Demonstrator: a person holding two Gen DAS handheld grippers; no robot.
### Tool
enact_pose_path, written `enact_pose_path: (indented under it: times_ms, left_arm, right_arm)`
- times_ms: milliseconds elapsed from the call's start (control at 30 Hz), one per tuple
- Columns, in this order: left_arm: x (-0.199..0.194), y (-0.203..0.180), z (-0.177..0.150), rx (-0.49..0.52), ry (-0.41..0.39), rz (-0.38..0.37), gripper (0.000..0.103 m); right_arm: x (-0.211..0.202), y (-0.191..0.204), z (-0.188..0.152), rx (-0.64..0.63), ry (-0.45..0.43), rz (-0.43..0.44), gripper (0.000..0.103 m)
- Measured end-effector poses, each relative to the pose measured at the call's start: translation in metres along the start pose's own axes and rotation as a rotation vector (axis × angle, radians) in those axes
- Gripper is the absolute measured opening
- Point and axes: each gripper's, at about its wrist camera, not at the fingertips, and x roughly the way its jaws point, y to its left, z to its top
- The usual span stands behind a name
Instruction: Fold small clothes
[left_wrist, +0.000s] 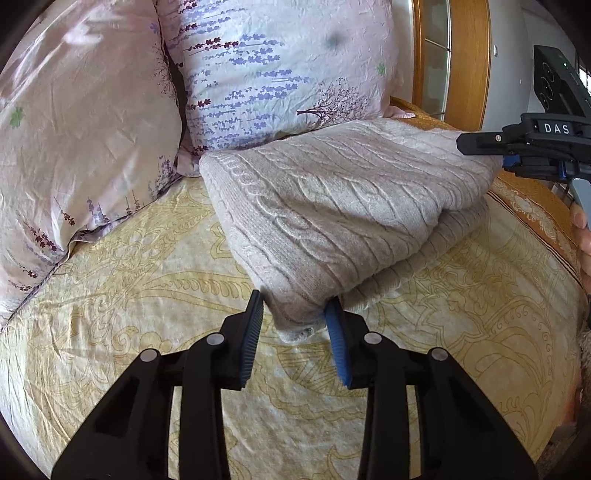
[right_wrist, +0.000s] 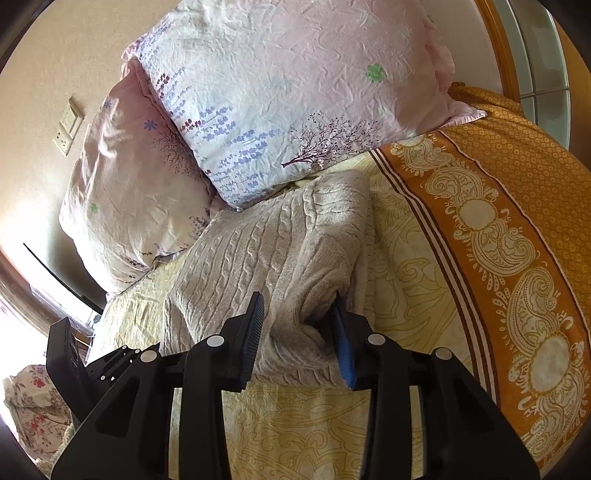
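Note:
A beige cable-knit sweater (left_wrist: 332, 206) lies folded in layers on the bed, up against the pillows. My left gripper (left_wrist: 295, 310) is shut on its near corner, and the knit fills the gap between the blue pads. In the right wrist view the same sweater (right_wrist: 258, 251) bulges up between the fingers of my right gripper (right_wrist: 299, 314), which is shut on a thick fold at its near edge. The two grippers hold opposite ends of the near side. The sweater's underside is hidden.
Two pink floral pillows (left_wrist: 280, 74) (right_wrist: 140, 192) lean behind the sweater. The bed cover (left_wrist: 147, 295) is pale yellow with an orange paisley border (right_wrist: 498, 229) on the right. A wooden door frame (left_wrist: 469, 55) stands beyond. A wall socket (right_wrist: 68, 125) and a floral cloth (right_wrist: 33, 402) are at left.

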Motion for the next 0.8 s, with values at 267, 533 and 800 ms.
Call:
enact_pose_path:
  times_ms: [267,533,800]
  left_arm:
    - [0.003,-0.003,0.007,0.026,-0.01,0.017,0.024]
    - [-0.008,0.014,0.012,-0.083,-0.072,-0.009,0.012]
    - [-0.017,0.032,0.013,-0.215,-0.101,-0.059,0.012]
  right_arm:
    - [0.007,0.002,-0.002,-0.008,-0.002,-0.005,0.018]
    - [-0.019,-0.005,0.007,0.062,-0.117,0.084,0.012]
    - [-0.029,0.001,0.002,0.042,-0.145,0.111,0.012]
